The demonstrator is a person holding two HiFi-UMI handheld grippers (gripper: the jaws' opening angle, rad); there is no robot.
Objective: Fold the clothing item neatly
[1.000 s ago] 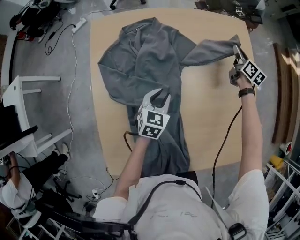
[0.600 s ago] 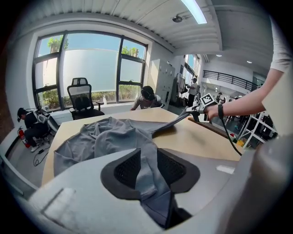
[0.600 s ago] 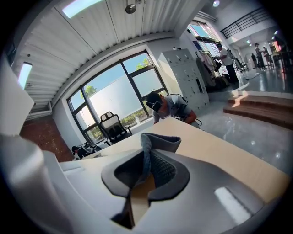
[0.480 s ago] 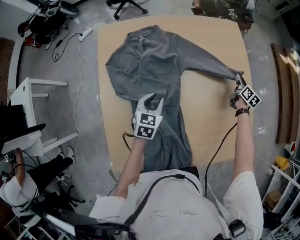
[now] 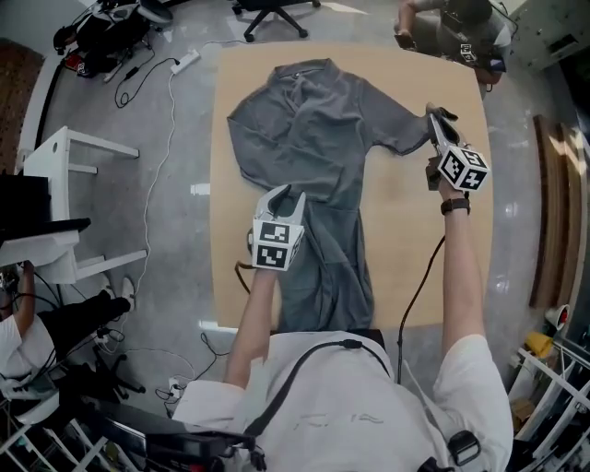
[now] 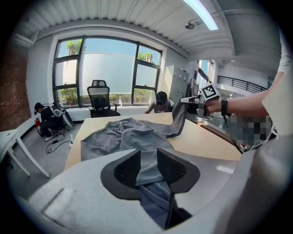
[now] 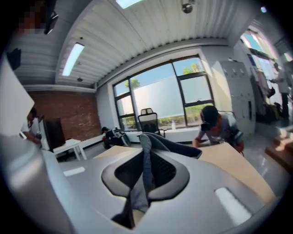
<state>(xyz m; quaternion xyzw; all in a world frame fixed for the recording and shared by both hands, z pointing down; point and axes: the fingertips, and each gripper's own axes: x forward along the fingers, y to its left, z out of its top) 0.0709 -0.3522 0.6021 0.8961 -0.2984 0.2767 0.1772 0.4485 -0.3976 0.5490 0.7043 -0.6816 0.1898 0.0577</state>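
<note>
Lying on the pale wooden counter [image 5: 410,249], the grey shirt [image 5: 313,111] has its collar toward the far edge and its hem reaching the near edge, close to the person's body. The cloth is rumpled, with soft folds across the chest and along its left side. The left tongs [image 5: 282,194] sit at the shirt's left edge, about halfway down the body, pointing away from the person and tilted downward; the left gripper view shows their dark ribbed pads standing narrowly apart with a thick bunch of grey cloth pinched between them and trailing below. The right tongs [image 5: 436,116] are out over the right part of the counter, near its far right corner, and are closed tight on the end of the sleeve [image 5: 398,129]. A thin strip of that cloth runs up between the pads in the right gripper view. Seen from the left gripper view, the sleeve rises off the counter from the shoulder up to the right tongs, so its end hangs in the air rather than lying flat. Each set of tongs carries a cube with black-and-white square markers. Beyond the far edge of the counter a seated person [image 5: 456,23] leans over it, and an office chair [image 5: 277,7] stands on the grey floor nearby. A white table [image 5: 60,157] stands well off to the left.
</note>
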